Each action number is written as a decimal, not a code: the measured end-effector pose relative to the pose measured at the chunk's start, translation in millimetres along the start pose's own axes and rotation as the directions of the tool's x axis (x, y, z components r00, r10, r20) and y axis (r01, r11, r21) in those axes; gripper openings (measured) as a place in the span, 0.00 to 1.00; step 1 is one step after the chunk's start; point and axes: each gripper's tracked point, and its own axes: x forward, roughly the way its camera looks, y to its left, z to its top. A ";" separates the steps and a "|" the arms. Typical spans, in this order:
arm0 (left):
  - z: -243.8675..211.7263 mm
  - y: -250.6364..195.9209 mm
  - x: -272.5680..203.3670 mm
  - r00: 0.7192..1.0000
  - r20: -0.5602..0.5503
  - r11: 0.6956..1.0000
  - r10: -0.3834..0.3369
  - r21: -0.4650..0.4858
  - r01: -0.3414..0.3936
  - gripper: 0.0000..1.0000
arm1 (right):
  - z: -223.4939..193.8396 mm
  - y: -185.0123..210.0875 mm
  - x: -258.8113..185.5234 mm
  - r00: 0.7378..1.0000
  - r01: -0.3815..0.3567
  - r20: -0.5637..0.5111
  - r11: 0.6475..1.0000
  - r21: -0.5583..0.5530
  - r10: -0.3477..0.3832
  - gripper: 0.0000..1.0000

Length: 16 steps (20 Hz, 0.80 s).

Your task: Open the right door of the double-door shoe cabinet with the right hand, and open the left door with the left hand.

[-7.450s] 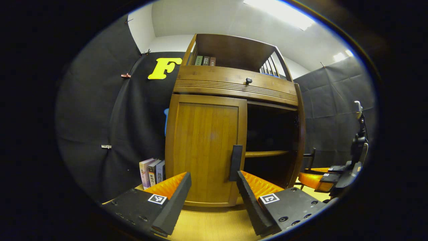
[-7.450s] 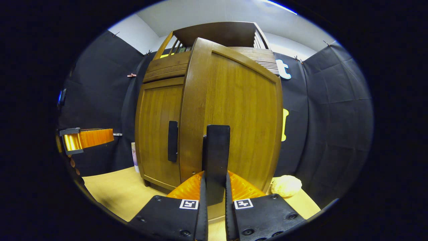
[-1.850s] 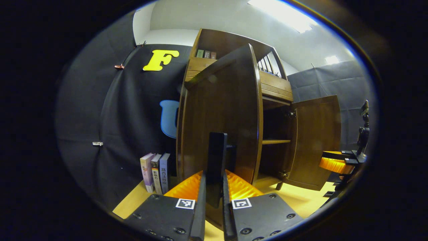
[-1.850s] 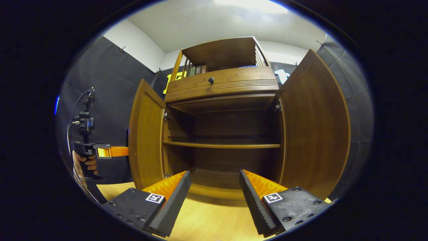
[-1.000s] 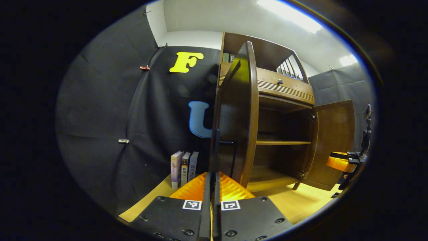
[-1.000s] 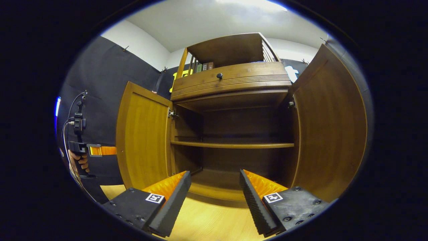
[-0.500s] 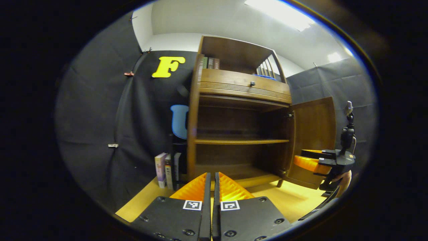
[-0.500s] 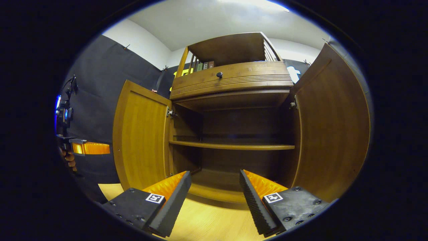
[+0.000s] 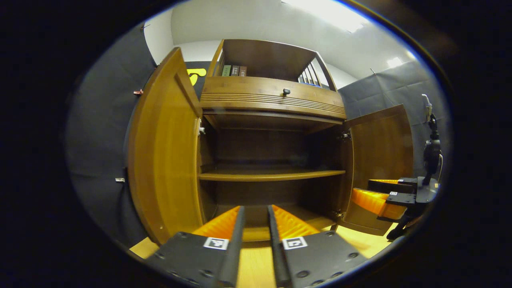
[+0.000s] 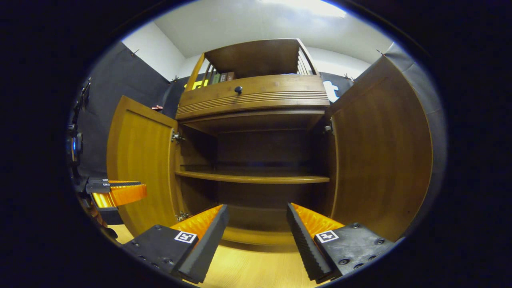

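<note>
Fingers of the left gripper [image 9: 254,224] parted by a narrow gap, gripping nothing, pointed straight into the open shoe cabinet [image 9: 272,100]. Just ahead and to the left of those fingers, left door [image 9: 162,148] swung wide, inner face showing. Beyond the tips, dark interior crossed by one shelf [image 9: 272,175], bare as far as can be seen. Ahead and to the right, right door [image 9: 380,156] swung out, with the other gripper held in front of its lower part. Fingers of the right gripper [image 10: 256,222] spread wide, likewise empty, aimed at the same interior from a spot in front of it. Right door [image 10: 380,148] close on the right of those fingers, left door [image 10: 140,160] farther off on the left, left gripper [image 10: 118,192] hovering before its lower edge. Above the opening, drawer front with a small dark knob [image 10: 238,89]. Both doors standing open, so task likely complete. Doors probably rigid wooden panels, light on their hinges, smooth and a bit slippery on the faces; best taken by the free vertical edge, or by an outer handle, hidden from here.
</note>
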 end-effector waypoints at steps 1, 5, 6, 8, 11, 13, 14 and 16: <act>-4.1 -1.3 7.1 1.000 -0.002 1.000 0.005 -0.005 -0.005 0.50 | 0.8 -3.0 -0.5 1.000 0.009 0.004 1.000 -0.006 -0.009 0.92; -7.0 -0.9 22.0 0.999 0.003 0.998 0.051 0.030 -0.051 0.85 | 2.7 -10.3 -0.5 1.000 0.021 0.015 0.999 -0.037 -0.020 0.92; -4.4 -1.6 24.0 0.998 0.017 0.998 0.057 0.041 -0.057 0.87 | 2.5 -11.7 0.2 1.000 0.020 0.014 0.999 -0.040 -0.020 0.92; -1.1 -11.0 28.1 0.999 0.041 0.998 0.035 0.045 -0.037 0.92 | 0.6 -13.8 3.1 1.000 0.022 0.010 0.999 -0.047 -0.022 0.92; -5.0 -9.9 31.7 0.999 0.034 0.999 0.037 0.036 -0.038 0.92 | -2.8 -11.8 4.3 1.000 0.009 0.000 0.999 -0.049 -0.009 0.92; -9.2 -7.0 33.0 0.998 0.018 0.998 0.057 0.035 -0.058 0.92 | -0.8 -9.7 6.2 1.000 0.000 0.008 0.999 -0.045 0.001 0.93; -10.7 -3.9 33.7 0.997 0.013 0.997 0.072 0.033 -0.072 0.92 | 0.6 -9.7 7.8 1.000 -0.002 0.014 0.999 -0.045 0.003 0.93; -13.5 -1.3 35.4 0.996 0.004 0.996 0.086 0.021 -0.087 0.93 | 1.3 -9.7 9.5 1.000 -0.002 0.020 0.999 -0.041 0.003 0.97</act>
